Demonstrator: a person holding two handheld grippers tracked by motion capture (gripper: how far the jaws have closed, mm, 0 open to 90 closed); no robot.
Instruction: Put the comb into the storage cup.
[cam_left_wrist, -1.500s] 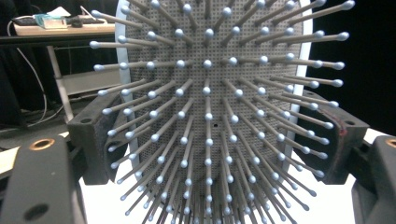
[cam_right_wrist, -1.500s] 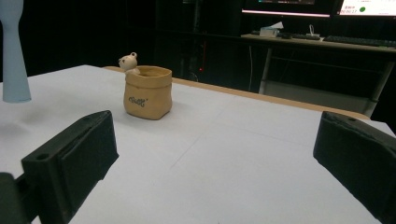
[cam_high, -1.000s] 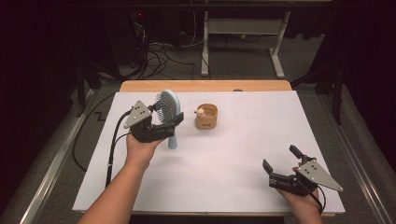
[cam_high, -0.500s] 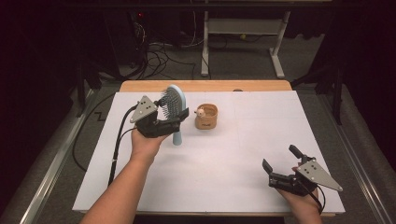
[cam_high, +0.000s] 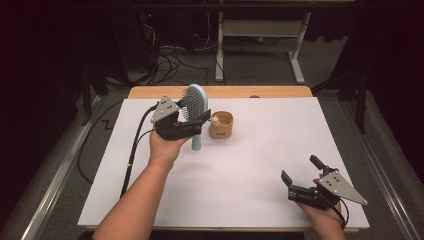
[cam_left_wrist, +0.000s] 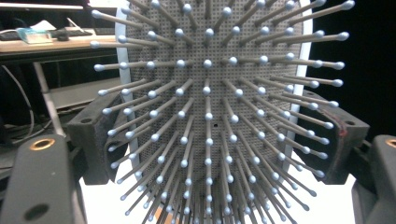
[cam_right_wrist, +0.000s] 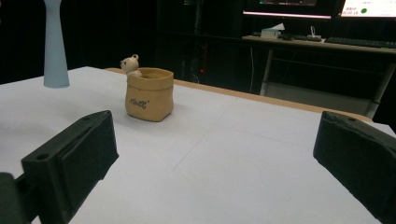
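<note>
From my high view, the left gripper (cam_high: 192, 122) covers the middle of the hairbrush (cam_high: 195, 107), so I cannot see where its pads meet the brush. In the left gripper view the hairbrush (cam_left_wrist: 210, 116) runs past the top and bottom edges, its handle is out of frame, and the nearest bristles blur. In the right gripper view I get just the lower handle of the hairbrush (cam_right_wrist: 55, 46), cut by the top edge. The lettering on the small pot (cam_right_wrist: 149, 95) is too small for me to read, and the bear figure (cam_right_wrist: 130, 65) is partly hidden behind its rim. My right gripper (cam_high: 305, 182) hides most of the hand.
</note>
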